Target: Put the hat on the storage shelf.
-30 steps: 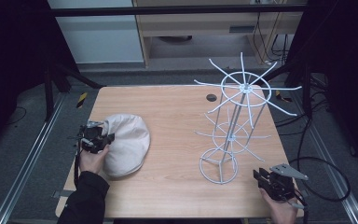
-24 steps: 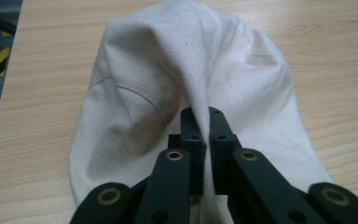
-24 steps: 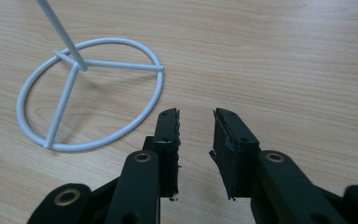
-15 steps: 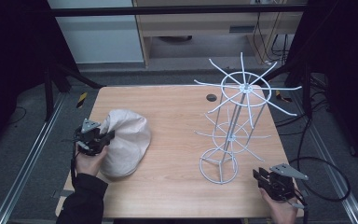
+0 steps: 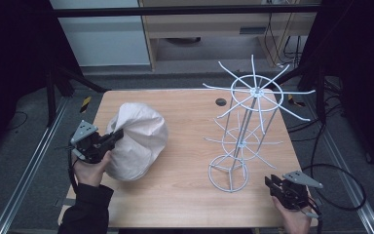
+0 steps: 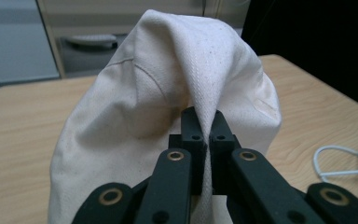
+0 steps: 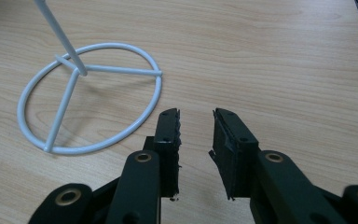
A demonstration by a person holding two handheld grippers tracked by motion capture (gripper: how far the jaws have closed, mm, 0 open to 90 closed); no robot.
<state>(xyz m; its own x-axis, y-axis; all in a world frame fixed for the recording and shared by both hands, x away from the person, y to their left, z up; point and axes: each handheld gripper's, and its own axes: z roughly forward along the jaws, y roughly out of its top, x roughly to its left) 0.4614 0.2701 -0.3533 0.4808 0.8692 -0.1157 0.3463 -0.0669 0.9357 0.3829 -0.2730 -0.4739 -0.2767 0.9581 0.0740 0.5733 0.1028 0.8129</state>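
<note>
A cream cloth hat (image 5: 139, 141) stands bunched up on the left part of the wooden table (image 5: 185, 195). My left gripper (image 5: 113, 138) is shut on a fold of the hat's edge, and the cloth (image 6: 168, 93) rises in a peak between the black jaws of that gripper (image 6: 205, 128). A white wire rack (image 5: 246, 129) with radiating arms stands on the right part of the table. My right gripper (image 5: 275, 186) rests near the front right corner, open and empty (image 7: 196, 121), just in front of the rack's round base (image 7: 91, 95).
A small dark hole (image 5: 220, 102) marks the table near its far edge. Metal rails run along both sides of the table, and cables (image 5: 341, 170) lie on the floor at the right. A cabinet stands beyond the far edge.
The left gripper has lifted the hat's edge, so the hat went from lying flat to standing bunched in a tall peak. The right gripper has stayed put.
</note>
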